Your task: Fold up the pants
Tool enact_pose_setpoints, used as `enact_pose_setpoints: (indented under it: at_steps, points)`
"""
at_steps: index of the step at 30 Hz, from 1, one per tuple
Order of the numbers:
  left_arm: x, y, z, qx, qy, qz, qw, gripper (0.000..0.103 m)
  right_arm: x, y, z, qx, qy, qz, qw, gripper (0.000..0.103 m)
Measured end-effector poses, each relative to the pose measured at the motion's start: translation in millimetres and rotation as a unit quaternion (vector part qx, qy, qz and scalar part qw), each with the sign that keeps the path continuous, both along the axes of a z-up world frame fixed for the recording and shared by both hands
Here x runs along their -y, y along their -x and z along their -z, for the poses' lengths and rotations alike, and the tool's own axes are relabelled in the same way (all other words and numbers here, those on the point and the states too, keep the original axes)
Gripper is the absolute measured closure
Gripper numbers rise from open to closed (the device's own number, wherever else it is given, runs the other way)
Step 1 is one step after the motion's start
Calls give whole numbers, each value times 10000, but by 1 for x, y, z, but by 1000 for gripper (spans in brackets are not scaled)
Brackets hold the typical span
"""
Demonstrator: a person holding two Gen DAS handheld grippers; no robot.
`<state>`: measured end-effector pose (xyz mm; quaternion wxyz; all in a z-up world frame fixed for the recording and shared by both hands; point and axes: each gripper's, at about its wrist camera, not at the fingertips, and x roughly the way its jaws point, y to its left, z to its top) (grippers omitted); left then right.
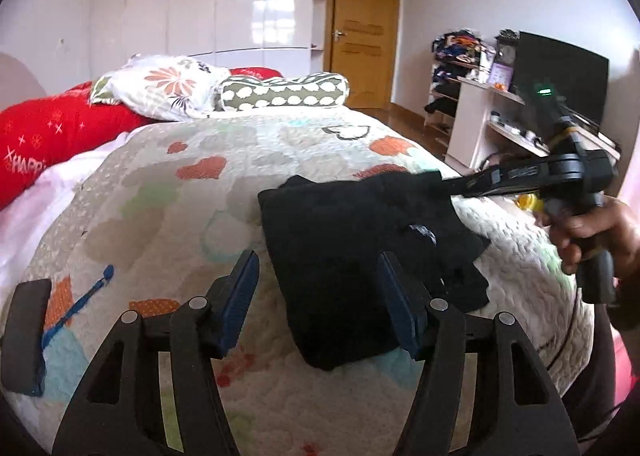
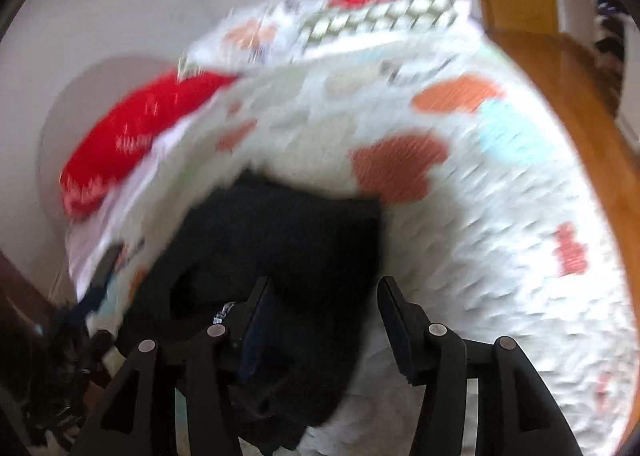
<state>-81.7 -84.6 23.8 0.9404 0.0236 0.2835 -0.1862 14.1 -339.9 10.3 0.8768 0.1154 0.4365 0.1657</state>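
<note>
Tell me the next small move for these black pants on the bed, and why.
Probably lift both grippers clear. The black pants already lie in a compact folded stack on the quilt, and the left gripper and right gripper both stand open with nothing pinched. One corner at the near right looks untidy and may want smoothing first.

Bed (image 1: 280, 160): covered by a quilted cream bedspread (image 1: 168, 216) patterned with orange hearts, pale green and light blue patches.

Lying on it:
- Black pants (image 1: 360, 240), folded into a compact, roughly rectangular bundle, right of centre on the bedspread; a small label shows on the top layer.
- Red pillow (image 1: 52, 136) with white lettering, at the head end, far left.
- Floral pillow (image 1: 160, 88), white with orange flowers, resting partly on the red one.
- Green pillow with white dots (image 1: 284, 92), just beside the floral pillow.
- White sheet (image 1: 36, 216), exposed along the left edge, beside the bedspread.
</note>
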Motion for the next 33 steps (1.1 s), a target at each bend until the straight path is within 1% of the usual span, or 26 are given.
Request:
enact_pose_setpoints:
  at_steps: [1,3,4,6,8,10,12,13,14,15,16,17,18,19,20,22,26,27,28,29,31,32,33]
  points:
    - [-1,-4,0,-4,-1,-15,10000,42,5,4,-11,189,108,152,9996,51]
    - [3,-16,-3,-44,-43,-69,10000,42,2,7,-26,367,172,105,9991,51]
    - [8,-23,-3,-119,-21,-96,9999,42,-6,5,-31,420,156,-1,9990,51]
    - [12,-34,-3,-290,124,-92,9995,42,-27,10,-41,622,89,-435,9971,51]
    - [19,-47,3,-546,150,-144,9983,42,-44,11,-41,750,135,-738,9944,51]
    - [27,-60,16,-846,-103,-290,9959,42,-61,5,-29,701,297,-855,9934,51]
    - [31,-66,28,-1005,-351,-439,9933,42,-71,-7,-10,592,402,-799,9942,51]
    - [31,-67,34,-1029,-379,-490,9928,37,-70,-11,-3,585,460,-764,9943,51]
    - [29,-67,37,-1032,-328,-506,9928,31,-67,-20,6,589,670,-613,9941,52]
    - [27,-67,42,-1096,-194,-488,9926,30,-63,-30,17,548,994,-387,9928,51]
    - [24,-66,45,-1134,-103,-508,9922,30,-58,-40,27,397,1077,-310,9929,50]
    - [23,-66,46,-1148,-28,-527,9920,30,-54,-43,31,298,939,-329,9946,49]
    - [21,-66,47,-1166,33,-530,9918,30,-50,-43,29,309,831,-307,9956,49]
    - [19,-66,47,-1222,86,-529,9911,30,-51,-44,27,323,849,-335,9953,49]
    - [18,-67,46,-1270,127,-532,9904,31,-52,-40,22,363,941,-417,9940,49]
    - [17,-67,42,-1300,125,-549,9899,31,-48,-31,14,309,997,-360,9939,49]
    - [23,-63,41,-1206,-42,-589,9909,31,-50,-2,-4,547,676,-572,9946,49]
    - [24,-63,41,-1206,-43,-612,9908,31,-55,5,-3,508,677,-703,9939,49]
    - [23,-63,41,-1225,-18,-638,9904,31,-60,12,1,436,778,-827,9926,49]
    - [23,-62,41,-1253,21,-652,9900,31,-66,17,7,353,927,-892,9911,49]
    - [22,-62,42,-1317,77,-622,9893,31,-70,29,24,190,1407,-876,9860,48]
    - [23,-61,42,-1300,64,-642,9894,31,-68,35,30,200,1437,-830,9859,47]
    - [24,-60,42,-1260,25,-672,9898,31,-65,38,32,240,1360,-777,9874,47]
